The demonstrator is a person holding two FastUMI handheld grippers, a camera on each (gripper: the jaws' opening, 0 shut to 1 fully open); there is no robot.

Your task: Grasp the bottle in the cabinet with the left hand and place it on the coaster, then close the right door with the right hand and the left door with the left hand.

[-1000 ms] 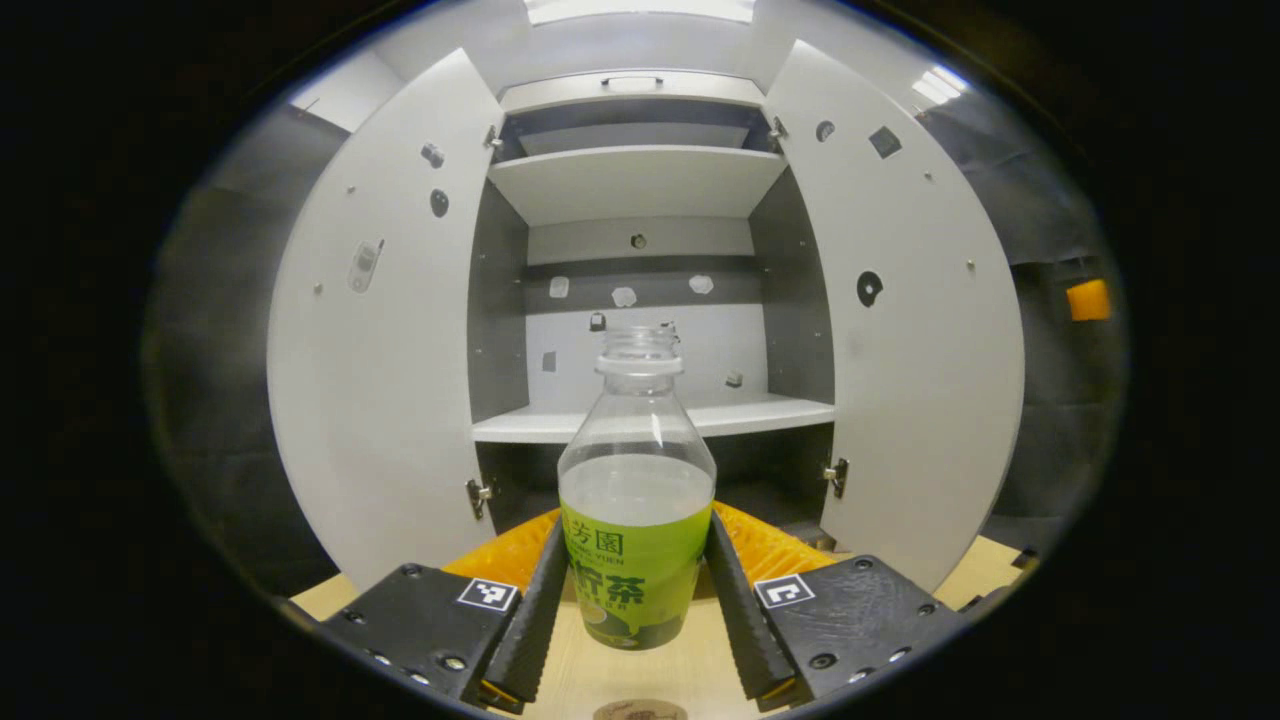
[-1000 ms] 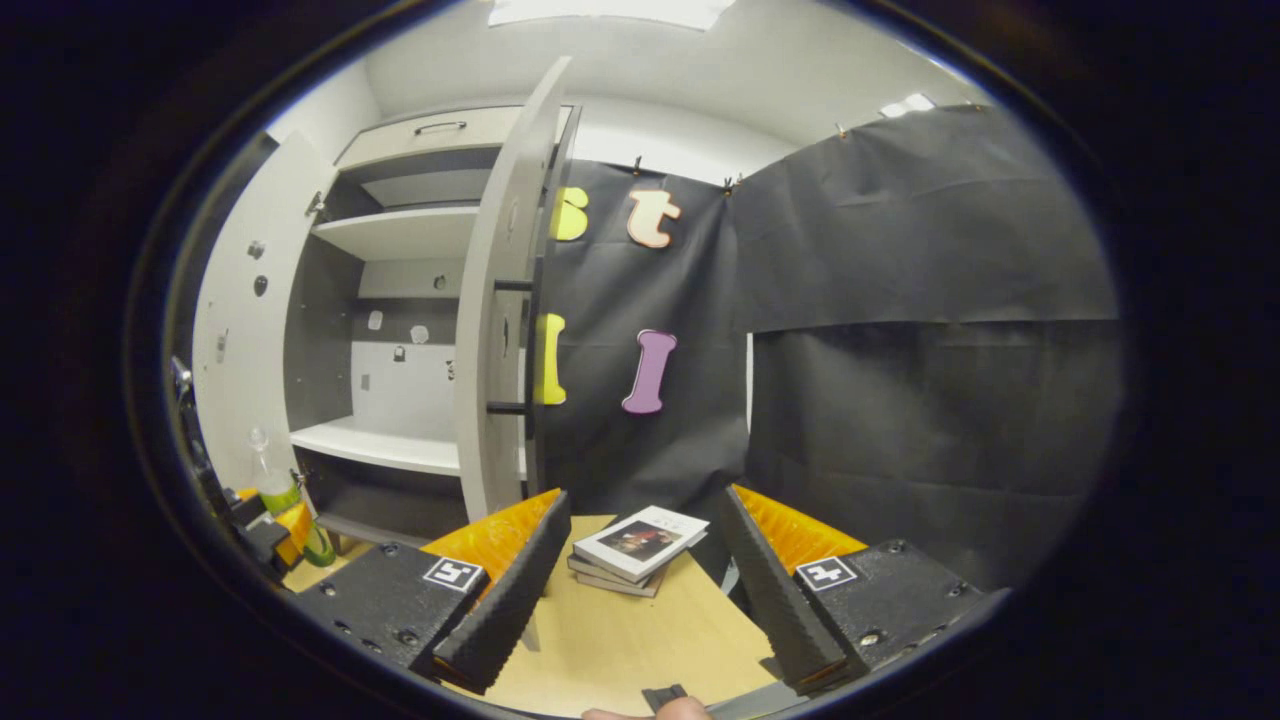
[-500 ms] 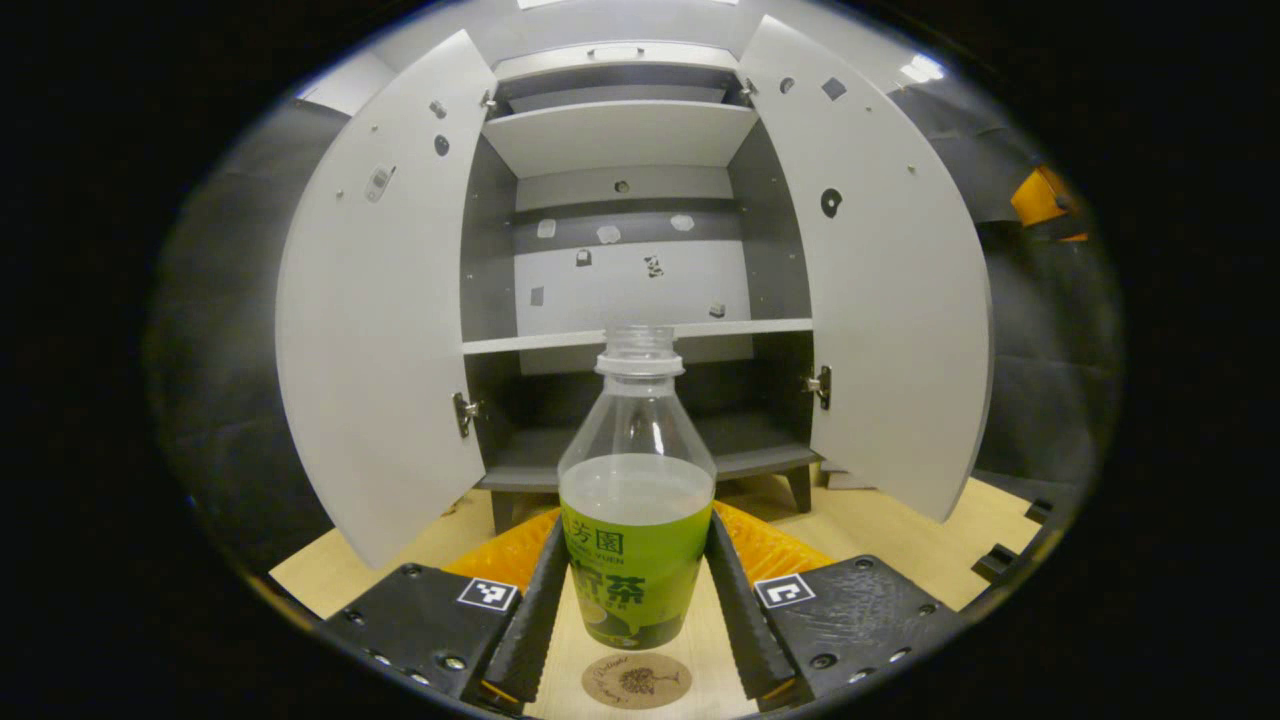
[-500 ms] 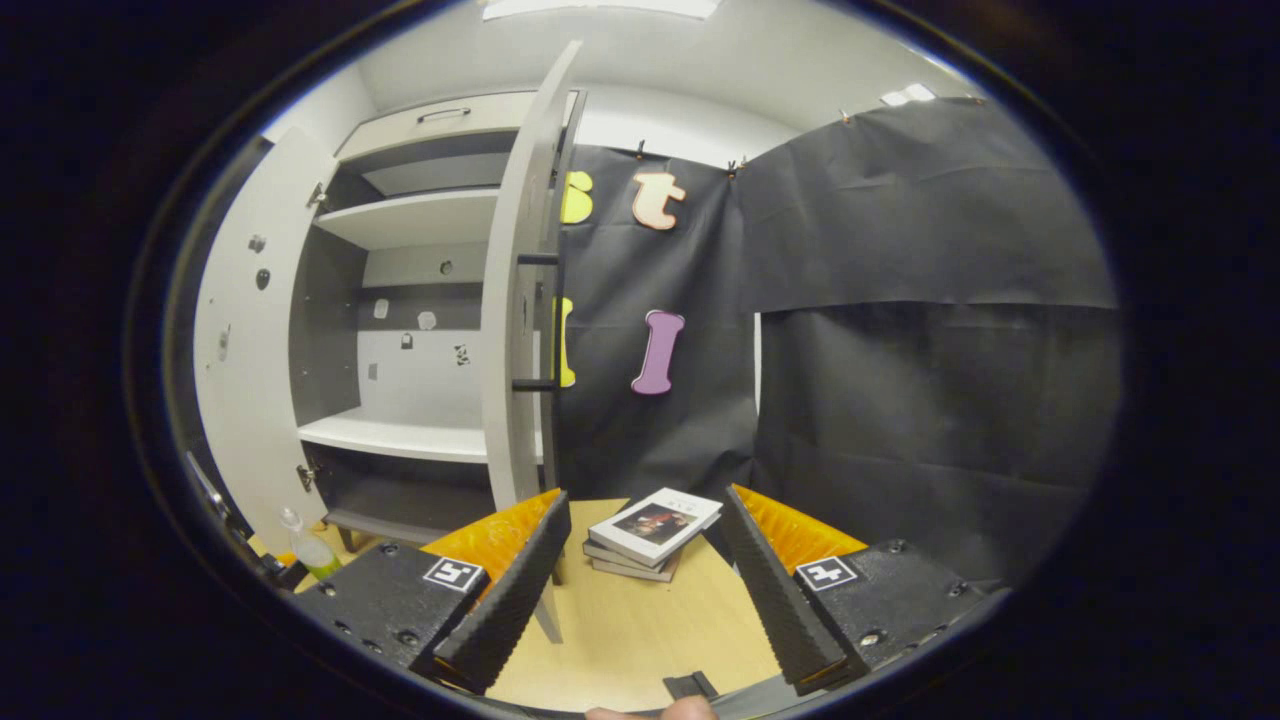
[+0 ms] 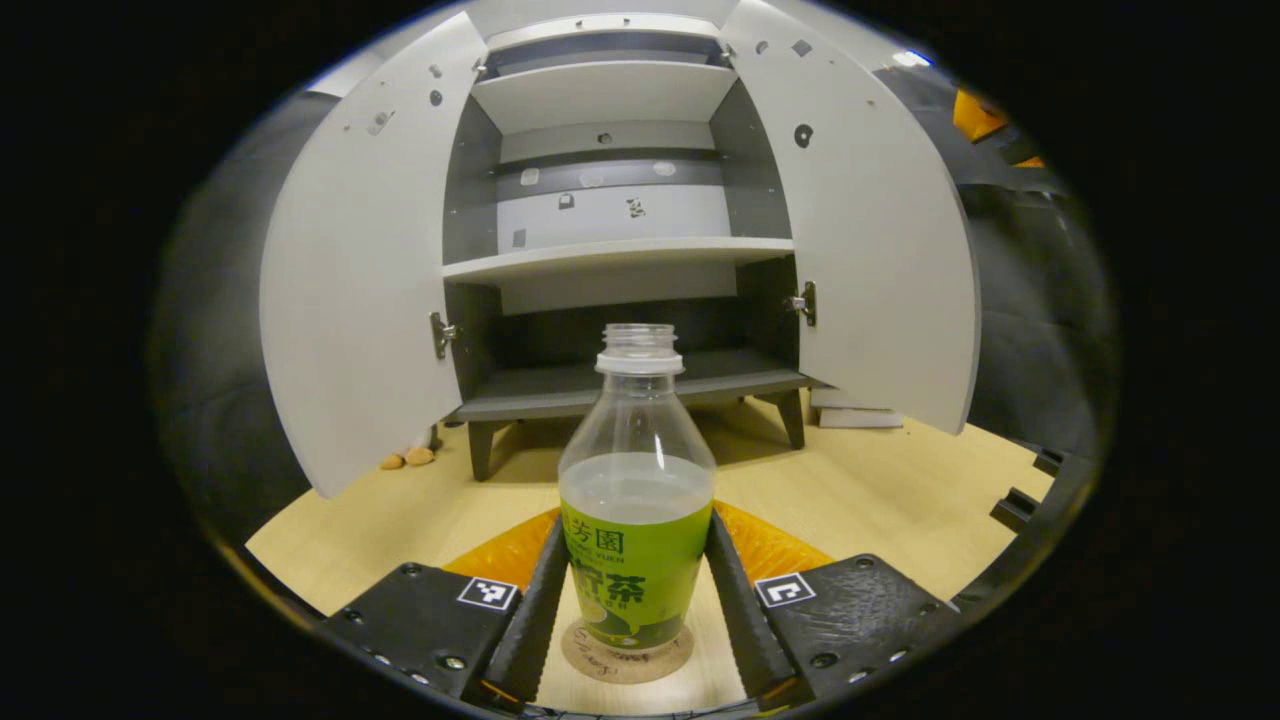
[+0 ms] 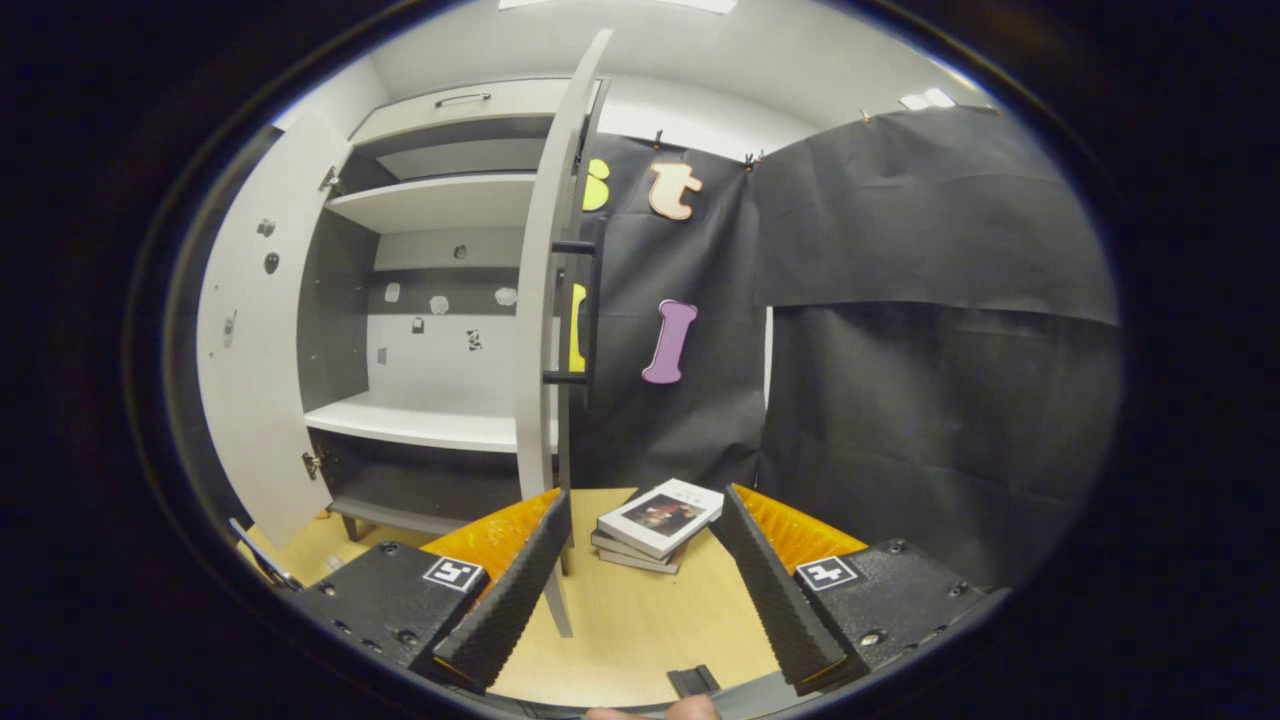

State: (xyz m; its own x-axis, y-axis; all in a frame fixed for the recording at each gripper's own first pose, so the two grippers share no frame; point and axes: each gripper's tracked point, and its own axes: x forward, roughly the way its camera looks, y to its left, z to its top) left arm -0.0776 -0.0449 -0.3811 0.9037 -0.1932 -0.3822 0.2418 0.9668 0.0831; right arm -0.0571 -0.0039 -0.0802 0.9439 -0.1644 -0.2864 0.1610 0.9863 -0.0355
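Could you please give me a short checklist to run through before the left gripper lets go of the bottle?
1. Bottle over the coaster: ok, its base sits within the disc's outline.
2. Bottle fully resting on the coaster: cannot tell, contact is not clear from this angle.
3. Bottle upright: ok, neck stands straight.
4. Left gripper grip: ok, both fingers press the label's sides.
5. Right gripper ready for the right door: ok, open, holding nothing, door edge just ahead.
6. Both doors open, left door included: ok, closing not yet done.
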